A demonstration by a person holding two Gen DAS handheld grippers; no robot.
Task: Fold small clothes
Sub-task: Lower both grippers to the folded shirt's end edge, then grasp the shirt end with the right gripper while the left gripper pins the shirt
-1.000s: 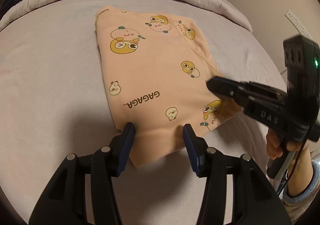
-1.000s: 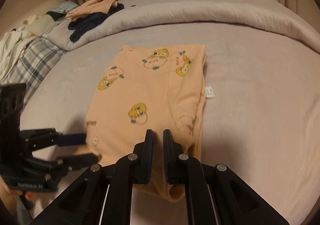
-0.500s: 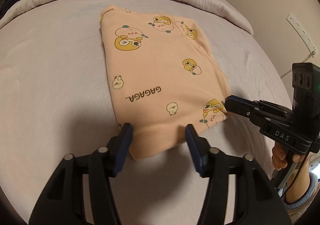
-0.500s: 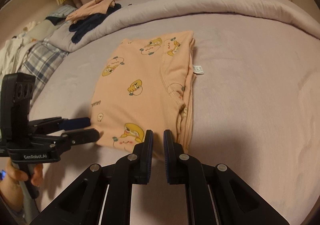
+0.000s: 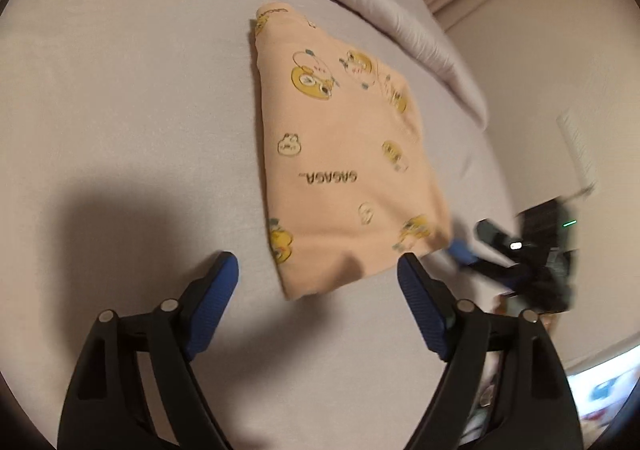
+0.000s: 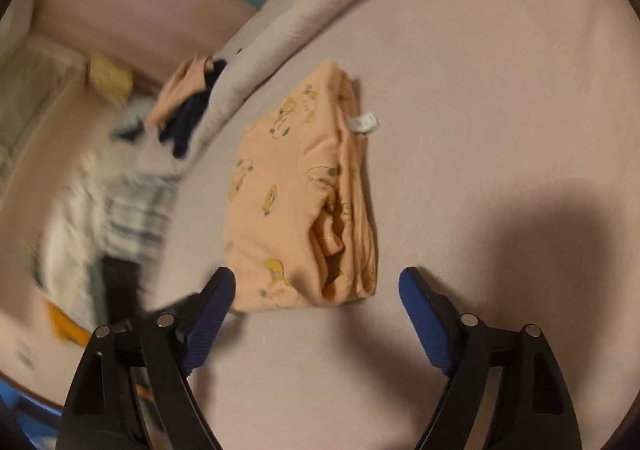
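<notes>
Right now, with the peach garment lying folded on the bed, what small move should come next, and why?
Probably bring both claws forward onto the near edge of the peach garment. The left claw and the right claw are both opening with nothing between the pads, and the near edge lies just ahead of them, so another fold or a lift seems possible.

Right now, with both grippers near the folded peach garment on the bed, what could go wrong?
1. The peach cartoon-print folded garment shows loose stacked layers at its near edge; a shallow pinch may catch only the top ones and undo the fold.
2. The right gripper and left gripper jaws are opening close together; they might collide.
</notes>
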